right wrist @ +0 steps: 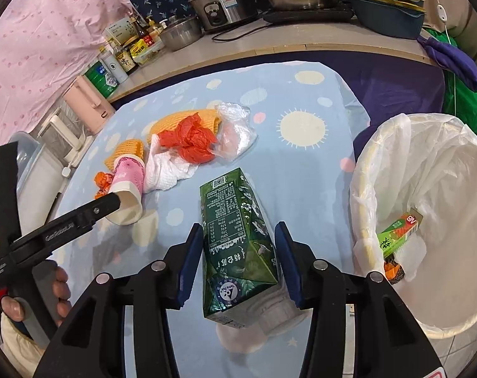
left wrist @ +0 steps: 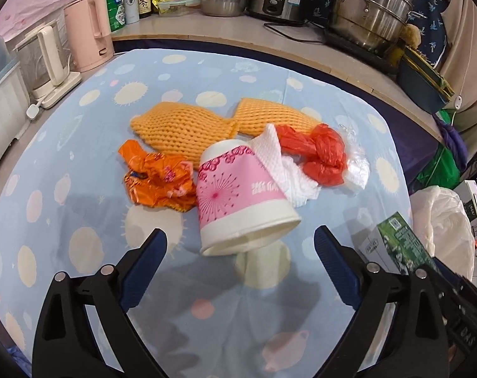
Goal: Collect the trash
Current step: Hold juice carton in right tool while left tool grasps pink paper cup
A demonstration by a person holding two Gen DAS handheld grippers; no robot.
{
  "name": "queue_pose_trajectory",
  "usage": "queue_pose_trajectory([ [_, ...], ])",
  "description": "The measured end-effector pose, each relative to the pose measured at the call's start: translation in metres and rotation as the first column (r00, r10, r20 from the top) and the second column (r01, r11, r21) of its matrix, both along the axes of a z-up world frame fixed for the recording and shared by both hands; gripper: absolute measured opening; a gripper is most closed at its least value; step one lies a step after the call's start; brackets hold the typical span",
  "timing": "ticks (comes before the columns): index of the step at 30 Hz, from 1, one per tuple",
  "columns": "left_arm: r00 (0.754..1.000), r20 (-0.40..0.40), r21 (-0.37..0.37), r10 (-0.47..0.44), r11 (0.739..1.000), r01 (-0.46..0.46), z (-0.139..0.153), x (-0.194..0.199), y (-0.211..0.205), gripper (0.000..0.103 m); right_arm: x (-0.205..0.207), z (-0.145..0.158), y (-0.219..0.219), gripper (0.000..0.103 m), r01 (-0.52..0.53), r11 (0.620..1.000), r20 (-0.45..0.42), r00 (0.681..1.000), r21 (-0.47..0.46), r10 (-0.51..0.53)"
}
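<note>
Left tongs (left wrist: 240, 245): spread wide, pink paper cup (left wrist: 238, 198) at twelve o'clock, untouched.
Right tongs (right wrist: 238, 252): parted, green carton (right wrist: 235, 245) between, contact unclear.

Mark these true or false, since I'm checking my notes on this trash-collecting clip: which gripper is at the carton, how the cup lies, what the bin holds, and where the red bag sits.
1. The right gripper straddles the green printed drink carton, jaws apart. True.
2. The pink flowered paper cup stands upright. False: it lies on its side, mouth toward the left gripper.
3. The white-lined trash bin holds nothing. False: a small green box already lies inside.
4. The knotted red plastic bag rests against crumpled white tissue paper. True.
5. The left gripper is shut on the cup. False: it is open.
</note>
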State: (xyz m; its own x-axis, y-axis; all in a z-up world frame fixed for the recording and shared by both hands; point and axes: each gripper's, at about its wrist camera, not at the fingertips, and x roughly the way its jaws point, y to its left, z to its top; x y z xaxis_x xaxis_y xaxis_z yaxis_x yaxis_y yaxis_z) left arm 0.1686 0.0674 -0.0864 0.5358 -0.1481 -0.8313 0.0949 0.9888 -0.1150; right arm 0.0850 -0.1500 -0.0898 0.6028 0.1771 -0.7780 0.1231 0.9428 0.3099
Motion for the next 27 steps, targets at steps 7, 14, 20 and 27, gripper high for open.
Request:
queue_pose_trajectory([
  [7, 0.993, -0.110, -0.014, 0.048, 0.999, -0.049, -0.029, 0.030, -0.004, 0.090, -0.002, -0.007, 0.002, 0.045, -0.003, 1.000, -0.017, 1.000, 0.011, 0.003],
  [14, 0.989, -0.144, -0.059, 0.045, 0.997, -0.054, -0.038, 0.033, 0.003, 0.073, 0.002, -0.024, 0.012, 0.047, -0.027, 1.000, -0.044, 0.999, 0.013, 0.028],
  [20, 0.994, -0.109, -0.041, 0.026, 0.999, -0.031, -0.027, 0.024, 0.001, 0.071, 0.009, -0.031, 0.019, 0.056, -0.036, 0.999, -0.061, 0.997, 0.004, 0.036],
  [27, 0.998, -0.061, -0.027, -0.029, 0.999, 0.027, -0.004, -0.002, -0.004, 0.070, 0.000, -0.020, 0.022, 0.055, -0.033, 0.999, -0.029, 0.999, -0.008, 0.033],
])
